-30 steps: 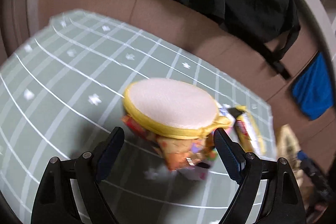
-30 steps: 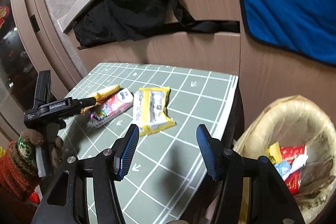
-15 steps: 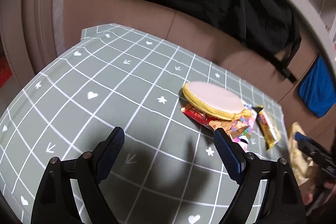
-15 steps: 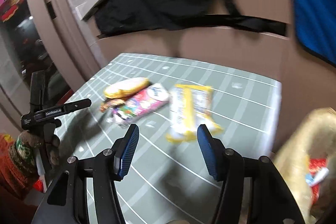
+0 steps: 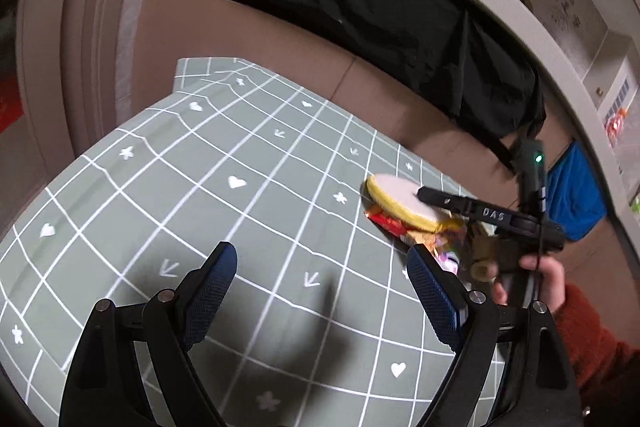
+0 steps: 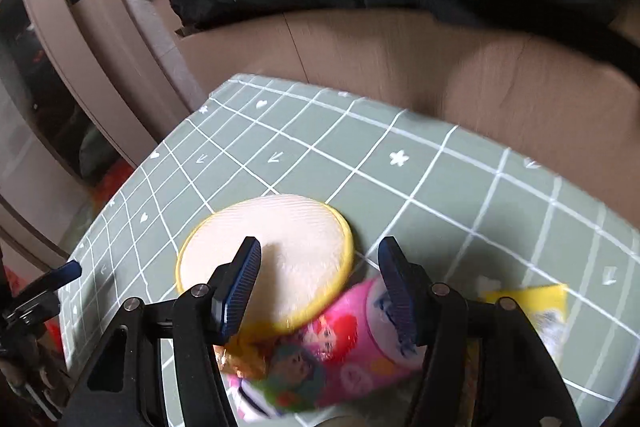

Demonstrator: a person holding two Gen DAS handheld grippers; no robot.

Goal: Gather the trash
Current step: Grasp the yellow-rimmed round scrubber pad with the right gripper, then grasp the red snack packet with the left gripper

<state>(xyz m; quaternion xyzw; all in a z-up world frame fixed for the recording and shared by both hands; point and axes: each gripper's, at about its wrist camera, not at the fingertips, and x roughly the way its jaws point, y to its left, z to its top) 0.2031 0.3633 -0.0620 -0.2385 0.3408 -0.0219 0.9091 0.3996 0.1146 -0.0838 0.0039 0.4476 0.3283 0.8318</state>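
A round yellow-rimmed white pad (image 6: 266, 249) lies on the green grid table (image 6: 400, 195), on top of snack wrappers. A pink cartoon wrapper (image 6: 340, 351) and an orange one (image 6: 248, 351) lie under and beside it; a yellow wrapper (image 6: 540, 307) lies to the right. My right gripper (image 6: 320, 283) is open, low over the pad and pink wrapper, holding nothing. In the left wrist view the pad (image 5: 400, 199) and wrappers (image 5: 420, 235) sit at the far right, with the right gripper over them. My left gripper (image 5: 322, 291) is open and empty over bare table.
A brown panel wall (image 5: 280, 39) with a black cloth (image 5: 380, 11) hung over it runs behind the table. A blue cloth (image 5: 576, 199) hangs at the far right. The table's left edge (image 6: 132, 183) drops to the floor.
My right gripper has swung from the basket side onto the pad and wrappers. My left gripper has drawn back from the pad toward the near left of the table.
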